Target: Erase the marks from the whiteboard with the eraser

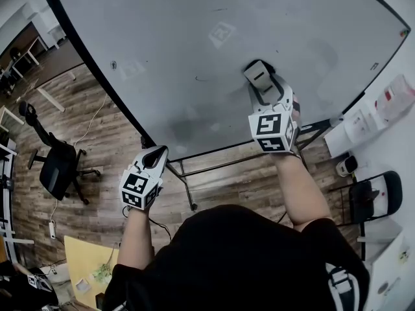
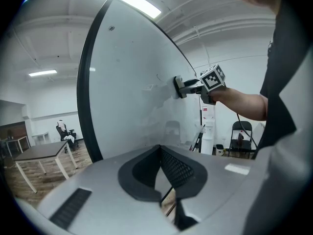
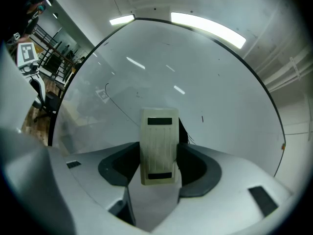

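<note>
Head: R gripper point(image 1: 262, 83) presses eraser point(image 1: 257, 74) on board point(image 1: 162, 24), mid-right. L gripper point(image 1: 153, 157) low, near, off board.
L view: jaws pinched together, empty.
R view: jaws clamped on eraser. Faint line point(image 3: 122, 110) just left. Imo keep pad flat, firm, sweep left.

The eraser point(image 1: 258, 76) sits against the whiteboard point(image 1: 162, 37), right of centre near its lower edge, between the jaws of the right gripper point(image 1: 260, 84). The left gripper point(image 1: 155, 153) hangs below the board's lower left corner, apart from it. An office chair point(image 1: 58, 167) stands beyond the left edge, a folding chair point(image 1: 375, 198) beyond the right.
</note>
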Demonstrator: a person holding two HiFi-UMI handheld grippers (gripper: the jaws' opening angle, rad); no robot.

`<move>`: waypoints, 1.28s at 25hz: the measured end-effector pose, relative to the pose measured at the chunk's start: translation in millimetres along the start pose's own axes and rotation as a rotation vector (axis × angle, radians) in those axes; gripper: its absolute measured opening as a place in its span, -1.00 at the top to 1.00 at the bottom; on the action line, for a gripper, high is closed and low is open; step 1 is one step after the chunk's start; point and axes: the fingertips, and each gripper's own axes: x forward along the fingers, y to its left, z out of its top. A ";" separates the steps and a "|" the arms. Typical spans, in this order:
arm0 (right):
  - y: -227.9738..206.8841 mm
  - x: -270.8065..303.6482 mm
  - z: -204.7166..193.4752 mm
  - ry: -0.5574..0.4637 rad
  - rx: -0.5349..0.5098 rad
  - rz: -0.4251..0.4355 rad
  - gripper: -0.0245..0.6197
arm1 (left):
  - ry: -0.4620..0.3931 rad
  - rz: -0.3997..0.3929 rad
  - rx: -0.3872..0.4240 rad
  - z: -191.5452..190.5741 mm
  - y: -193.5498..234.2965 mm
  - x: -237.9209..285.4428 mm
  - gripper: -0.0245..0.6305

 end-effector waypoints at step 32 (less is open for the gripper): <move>86.3 -3.7 88.0 -0.114 -0.283 0.096 0.20 | -0.006 0.083 -0.039 -18.8 26.3 -33.6 0.89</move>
